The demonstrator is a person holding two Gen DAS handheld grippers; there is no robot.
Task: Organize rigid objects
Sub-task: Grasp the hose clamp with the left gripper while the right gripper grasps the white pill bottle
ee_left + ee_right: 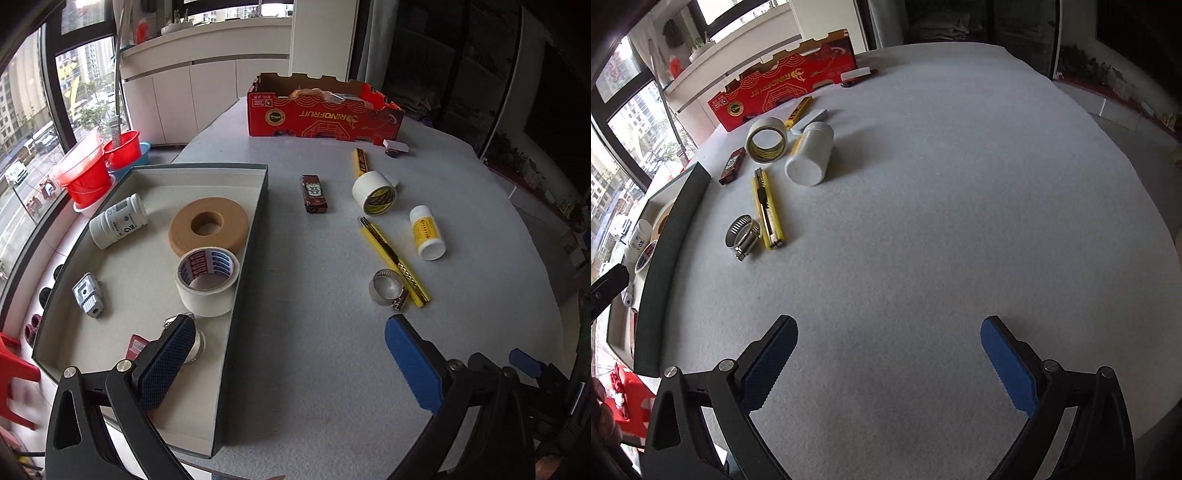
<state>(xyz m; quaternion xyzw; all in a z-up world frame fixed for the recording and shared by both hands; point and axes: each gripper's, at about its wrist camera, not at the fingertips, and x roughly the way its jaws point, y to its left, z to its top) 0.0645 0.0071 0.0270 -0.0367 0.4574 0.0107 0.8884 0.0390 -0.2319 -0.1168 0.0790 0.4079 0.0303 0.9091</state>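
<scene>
A dark-walled tray (255, 218) on the table's left holds a white bottle (117, 220), a tan foam ring (208, 226), a white tape roll (207, 280) and a grey metal part (88, 294). On the grey table lie a metal hose clamp (388, 288), a yellow utility knife (395, 261), a white and yellow bottle (426, 232), another tape roll (375, 192) and a dark red box (314, 194). My left gripper (288, 354) is open, straddling the tray's near wall. My right gripper (888, 358) is open and empty over bare table, the clamp (744, 233) and knife (768, 210) far ahead at left.
A red cardboard fruit box (325, 114) stands at the table's far side, with a second yellow knife (360, 160) and a small white block (397, 146) near it. Red buckets (92, 166) stand by the window at left. The tray's wall (670, 240) shows at the right wrist view's left.
</scene>
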